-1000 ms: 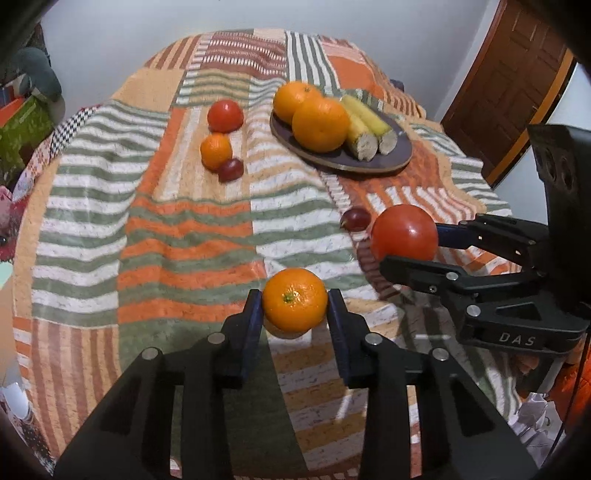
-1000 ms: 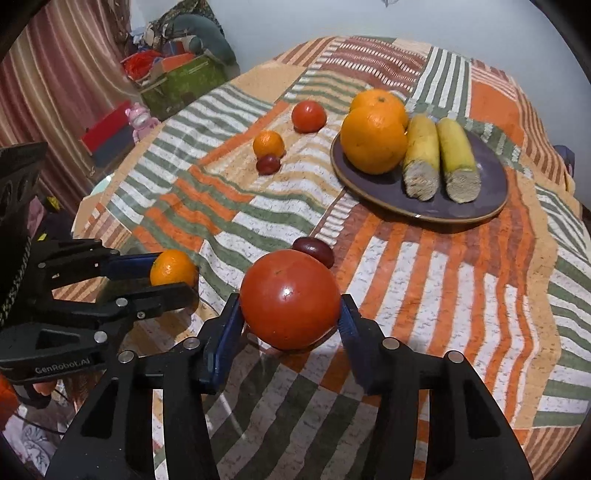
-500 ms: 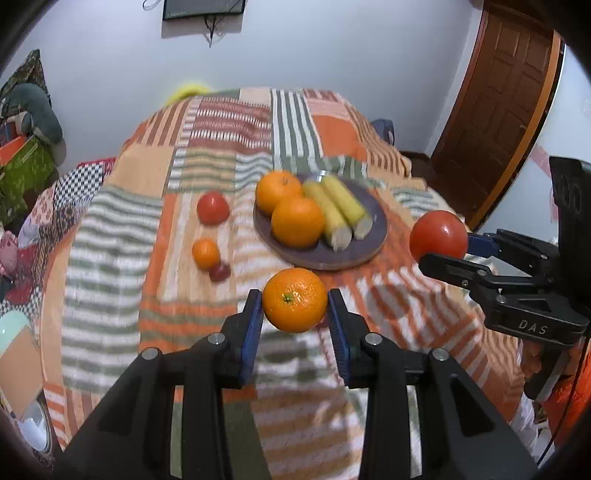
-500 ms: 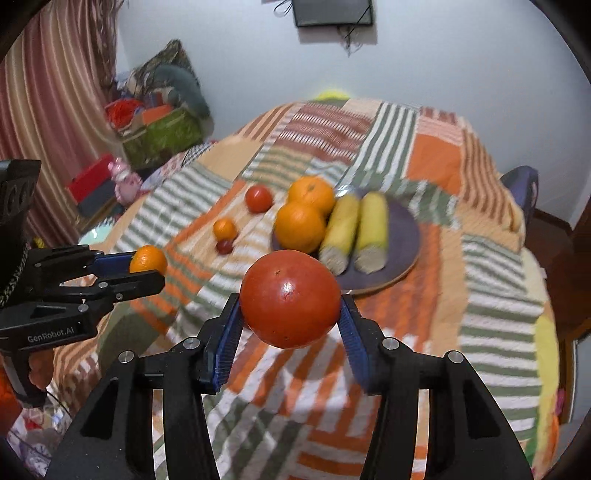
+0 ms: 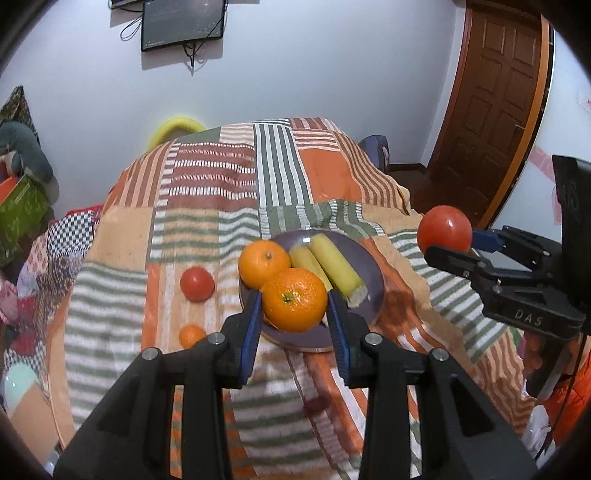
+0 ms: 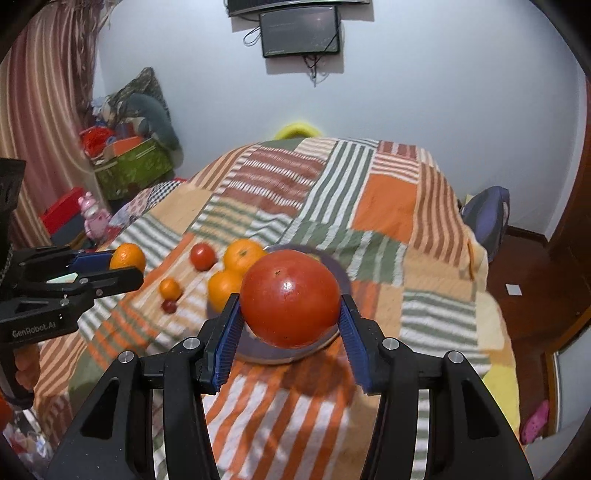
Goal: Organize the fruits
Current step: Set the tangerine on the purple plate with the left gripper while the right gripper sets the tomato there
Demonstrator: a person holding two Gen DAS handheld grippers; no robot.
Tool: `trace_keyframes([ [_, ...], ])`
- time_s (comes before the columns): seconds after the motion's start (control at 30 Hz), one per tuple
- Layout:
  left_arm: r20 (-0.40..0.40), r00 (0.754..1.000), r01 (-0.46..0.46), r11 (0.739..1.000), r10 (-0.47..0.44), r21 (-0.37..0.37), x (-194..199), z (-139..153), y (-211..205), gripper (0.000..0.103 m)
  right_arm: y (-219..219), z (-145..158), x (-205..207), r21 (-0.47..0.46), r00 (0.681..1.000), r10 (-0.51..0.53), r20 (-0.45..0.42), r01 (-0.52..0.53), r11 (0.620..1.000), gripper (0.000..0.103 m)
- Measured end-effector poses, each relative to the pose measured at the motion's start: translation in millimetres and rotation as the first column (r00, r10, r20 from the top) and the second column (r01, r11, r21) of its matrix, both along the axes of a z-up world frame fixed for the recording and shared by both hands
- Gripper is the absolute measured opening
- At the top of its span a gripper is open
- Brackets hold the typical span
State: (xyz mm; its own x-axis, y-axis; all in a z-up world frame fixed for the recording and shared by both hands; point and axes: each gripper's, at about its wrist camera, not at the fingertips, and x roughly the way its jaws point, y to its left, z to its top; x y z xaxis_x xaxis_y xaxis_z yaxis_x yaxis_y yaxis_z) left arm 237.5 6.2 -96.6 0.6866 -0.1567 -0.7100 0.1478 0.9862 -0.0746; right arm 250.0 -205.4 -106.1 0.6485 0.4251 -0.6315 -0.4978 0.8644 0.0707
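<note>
My left gripper [image 5: 294, 301] is shut on an orange [image 5: 294, 299] and holds it in the air above the near side of the purple plate [image 5: 373, 284]. My right gripper [image 6: 290, 304] is shut on a large red tomato [image 6: 290, 297], raised over the plate [image 6: 343, 275]; it also shows in the left wrist view [image 5: 445, 230]. The plate holds an orange [image 5: 263, 263] and two yellow corn cobs [image 5: 338, 267]. Loose on the striped blanket lie a red tomato [image 5: 197, 283], a small orange [image 5: 191, 335] and a small dark red fruit [image 6: 170, 305].
The bed's patchwork blanket [image 5: 207, 206] drops off at all sides. A wooden door [image 5: 495, 103] stands at the right. Boxes and toys [image 6: 129, 162] are piled at the left by a curtain. A screen [image 6: 301, 31] hangs on the far wall.
Both grippers have risen higher and tilted up with their fruits still held. The bed and plate now look farther below, and the wall and screen have come into view.
</note>
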Motion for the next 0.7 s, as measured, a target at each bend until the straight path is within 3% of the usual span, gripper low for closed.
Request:
trace_keyframes([
  [0.27, -0.005, 1.0, 0.019, 1.0, -0.019, -0.015, 51, -16, -7, 0.035, -2, -12, 43, -0.003, 0.999, -0.038, 0.003, 0.038, 0.999, 0.048],
  [0.7, -0.131, 0.99, 0.043, 0.999, -0.046, -0.025, 119, -79, -20, 0.035, 17, -72, 112, -0.067, 0.99, -0.025, -0.138, 0.015, 0.998, 0.048],
])
